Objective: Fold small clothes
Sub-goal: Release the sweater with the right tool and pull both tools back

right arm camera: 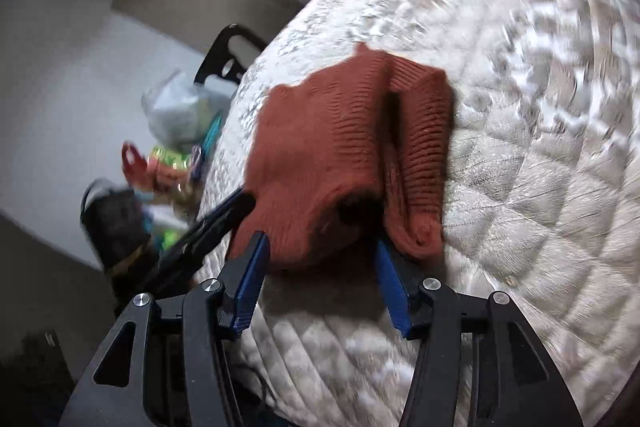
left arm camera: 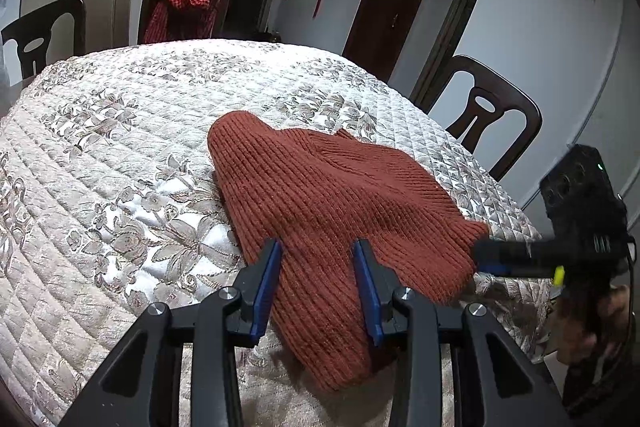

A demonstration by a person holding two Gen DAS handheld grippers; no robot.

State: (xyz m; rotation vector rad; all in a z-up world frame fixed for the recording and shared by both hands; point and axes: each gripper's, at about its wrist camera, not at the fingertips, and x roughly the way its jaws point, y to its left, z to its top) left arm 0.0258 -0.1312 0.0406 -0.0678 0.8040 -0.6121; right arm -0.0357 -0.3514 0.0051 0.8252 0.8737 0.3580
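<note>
A rust-red knitted garment (left arm camera: 320, 187) lies folded on the quilted floral table cover (left arm camera: 120, 147). My left gripper (left arm camera: 319, 255) reaches onto its near part. A thick fold of the knit fills the gap between the blue pads, which press on it. In the right wrist view the garment (right arm camera: 340, 139) shows two layers with a dark opening at its near edge. My right gripper (right arm camera: 320, 253) stands open there, its pads apart on either side of that edge. The left view shows the right gripper (left arm camera: 482, 255) blurred at the garment's right corner. The left gripper (right arm camera: 240, 205) touches the garment's left corner.
Dark wooden chairs (left arm camera: 492, 115) stand around the table, and one at the back carries a red checked cloth (left arm camera: 184, 3). A plastic bag and colourful items (right arm camera: 176, 131) lie beyond the table's left edge. A hand (left arm camera: 580, 323) holds the right gripper near the table's rim.
</note>
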